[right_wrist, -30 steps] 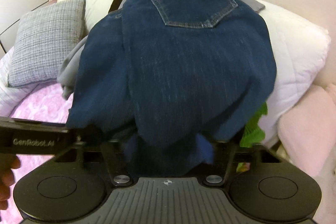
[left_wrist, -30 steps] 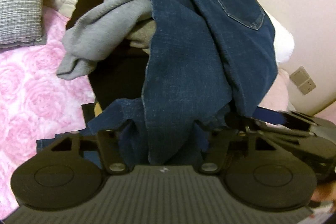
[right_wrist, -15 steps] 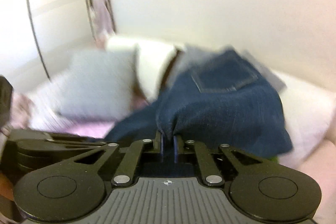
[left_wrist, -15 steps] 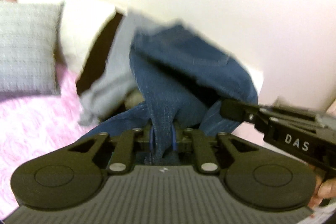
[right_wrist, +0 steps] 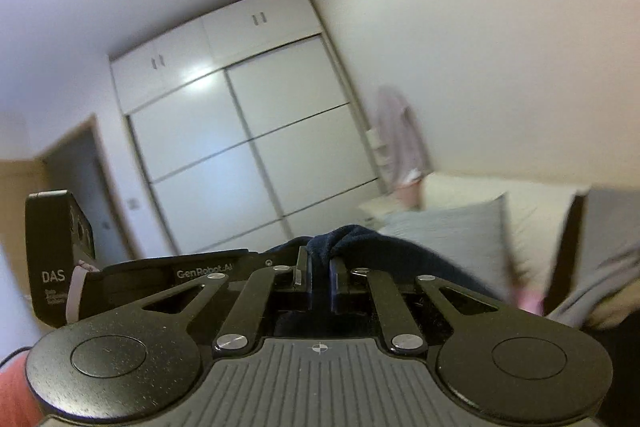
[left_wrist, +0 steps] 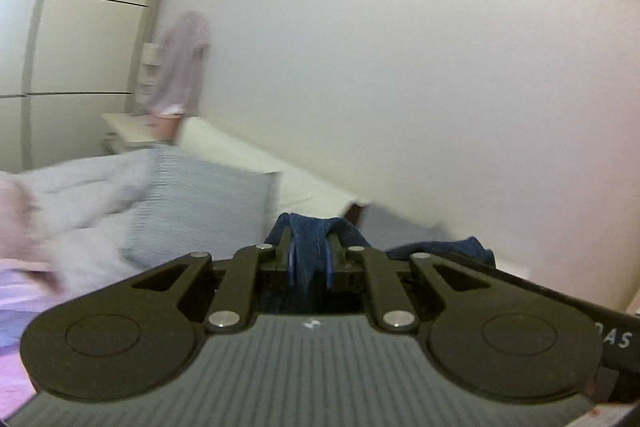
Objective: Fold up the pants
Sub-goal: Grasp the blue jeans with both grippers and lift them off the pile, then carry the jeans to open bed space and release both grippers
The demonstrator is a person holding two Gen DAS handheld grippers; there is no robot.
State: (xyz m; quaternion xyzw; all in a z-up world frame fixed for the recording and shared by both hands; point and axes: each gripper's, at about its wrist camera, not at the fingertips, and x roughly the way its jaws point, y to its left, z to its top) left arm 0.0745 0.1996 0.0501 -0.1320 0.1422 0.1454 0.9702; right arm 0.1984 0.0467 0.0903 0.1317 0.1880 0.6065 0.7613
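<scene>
Two grippers had the pants pinched at once. In the left wrist view, the left gripper (left_wrist: 309,247) had its jaws drawn nearly together on a fold of the blue denim pants (left_wrist: 310,239), which bunched up between the pads at twelve o'clock from the camera and trailed off toward two o'clock, where more denim showed beside the other tool. In the right wrist view, the right gripper (right_wrist: 320,263) was clamped almost fully closed on a dark fold of the same pants (right_wrist: 352,239); the cloth humped over the fingertips and ran down toward four o'clock. The left tool's body lay at nine o'clock there, just beside it.

Both cameras pointed close to level, toward the wall and the white wardrobe (right_wrist: 240,131); the grey pillow (left_wrist: 200,211) and the bed sat low in the frames. Everything was blurred.

As a judgement, the step in hand was the pick-up: the pants lifted clear of the heap, no fold made yet. Most of the garment hung out of sight, so which parts were gripped could not be told. The next move likely called for spreading the hands apart and laying the cloth flat on the bed.
</scene>
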